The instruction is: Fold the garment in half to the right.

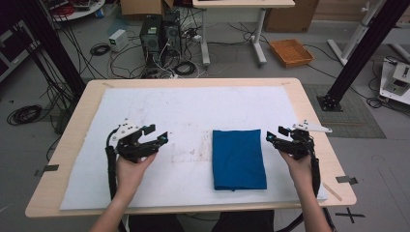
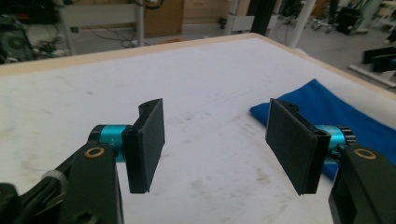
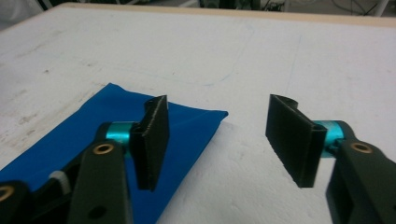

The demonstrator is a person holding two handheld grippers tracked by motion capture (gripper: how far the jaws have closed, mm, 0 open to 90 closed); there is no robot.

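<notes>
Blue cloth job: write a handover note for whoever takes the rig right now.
Left gripper: open, nothing between its jaws, off the cloth's left side.
Right gripper: open, nothing held, at the cloth's right edge.
Blue fabric cloth: folded into a neat rectangle, flat on the white table cover, right of centre.
Done: cloth looks folded and released.
Left: maybe one more fold, or nothing; judge on the spot.

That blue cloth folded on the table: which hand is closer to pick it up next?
Probably the right. The right gripper sits open just beside the blue cloth, at its edge, while the left gripper, also open, is farther off across bare white mat.
</notes>
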